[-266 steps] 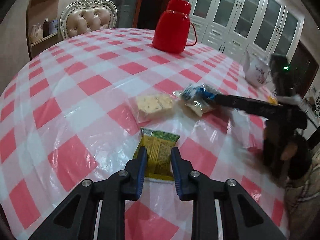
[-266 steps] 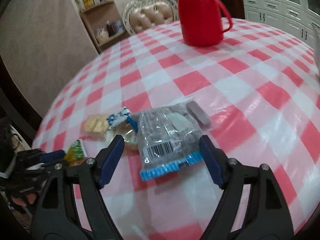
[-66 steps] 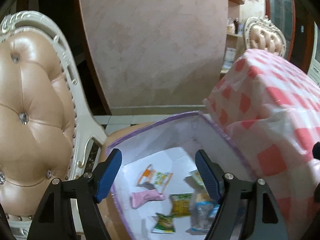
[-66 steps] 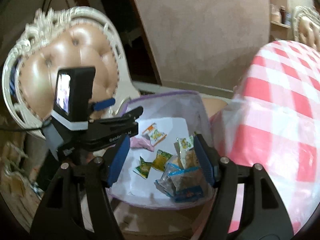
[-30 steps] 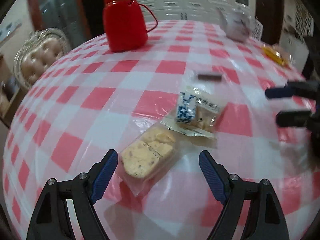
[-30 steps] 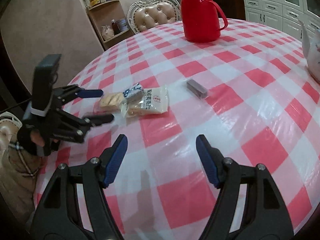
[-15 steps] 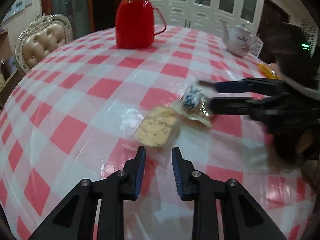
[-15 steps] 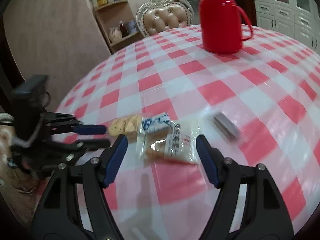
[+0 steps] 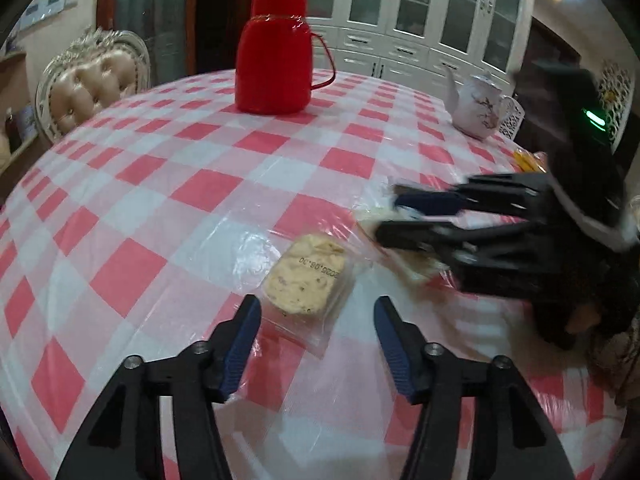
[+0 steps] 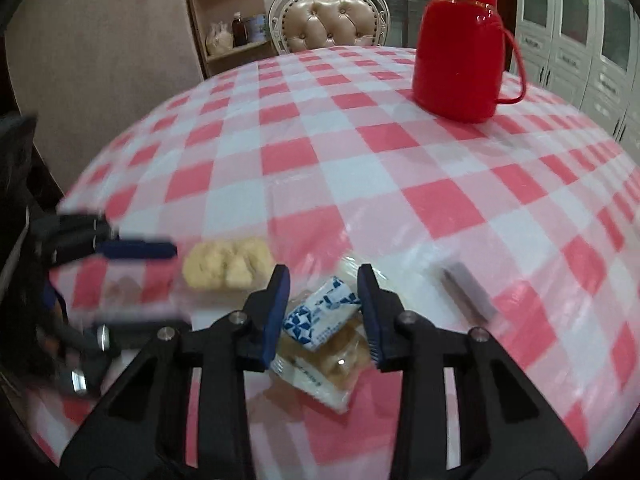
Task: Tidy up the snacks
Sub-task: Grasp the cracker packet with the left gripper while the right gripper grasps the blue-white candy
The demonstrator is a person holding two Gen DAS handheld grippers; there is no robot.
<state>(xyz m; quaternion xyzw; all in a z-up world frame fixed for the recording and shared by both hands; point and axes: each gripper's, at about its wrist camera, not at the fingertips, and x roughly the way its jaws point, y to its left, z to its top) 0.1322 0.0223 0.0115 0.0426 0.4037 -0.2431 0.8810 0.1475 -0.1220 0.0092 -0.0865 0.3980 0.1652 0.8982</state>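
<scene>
A: What is the left gripper (image 9: 318, 336) doing?

B: Its jaws have just been opening and are standing apart over the checked tablecloth (image 9: 132, 264). The clear-wrapped biscuit pack (image 9: 306, 276) is lying just ahead of the tips, its near edge reaching between them; neither pad is touching it.

A: And the right gripper (image 10: 323, 306)?

B: Its jaws have just been closing. They are flanking the blue-and-white packet (image 10: 320, 312), which is sitting on top of a clear cracker bag (image 10: 320, 364). Whether the pads are pressing on the packet I cannot tell; a narrow gap seems to be showing on the left side.

A: What is standing near the work area?

B: The two grippers are working close together: in the left wrist view the right gripper is reaching in from the right, just beside the biscuit pack. A small dark bar (image 10: 468, 290) is lying to the right of the cracker bag, apart from it. A red jug (image 9: 276, 50) is standing well back on the table, and a white teapot (image 9: 478, 110) is sitting near the far right edge. A tufted chair (image 10: 330, 20) is standing behind the table, beside a wooden shelf (image 10: 230, 20).
</scene>
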